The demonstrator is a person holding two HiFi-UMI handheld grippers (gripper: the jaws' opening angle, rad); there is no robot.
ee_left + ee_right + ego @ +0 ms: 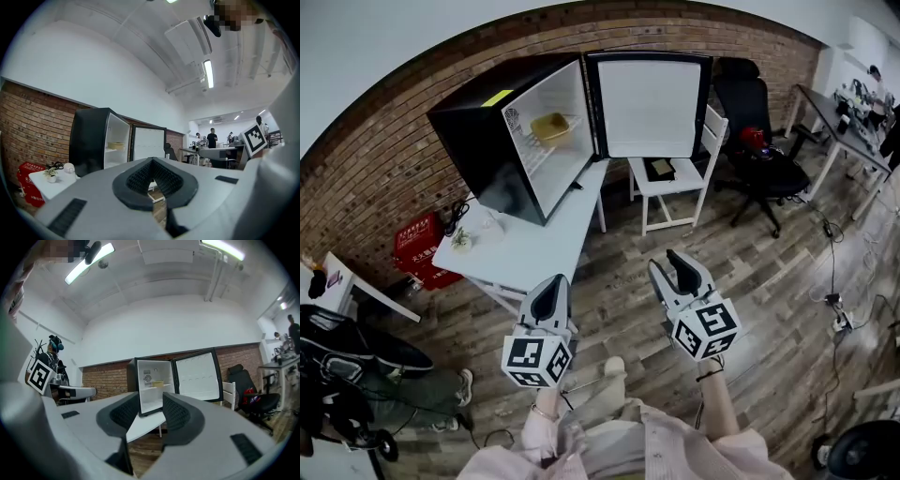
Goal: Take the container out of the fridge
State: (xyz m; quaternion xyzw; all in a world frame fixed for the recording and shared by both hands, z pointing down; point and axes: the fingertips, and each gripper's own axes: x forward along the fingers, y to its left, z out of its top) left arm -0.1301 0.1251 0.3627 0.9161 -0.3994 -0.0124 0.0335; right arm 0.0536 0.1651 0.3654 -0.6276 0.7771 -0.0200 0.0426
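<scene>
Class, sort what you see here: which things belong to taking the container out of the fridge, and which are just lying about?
Belongs to the job: fridge, its open door, yellow container on the shelf inside, left gripper, right gripper.

Just lying about: white chair, black office chair, red box, small plant on the white table.

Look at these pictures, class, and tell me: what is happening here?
A person stands back from a small black fridge on a white table, holding a tool in each hand. The fridge door is swung open, and a yellow container sits inside, high up. The left tool is shut and the right tool is open. Both are empty and point toward the fridge. Neither has reached the container yet.
</scene>
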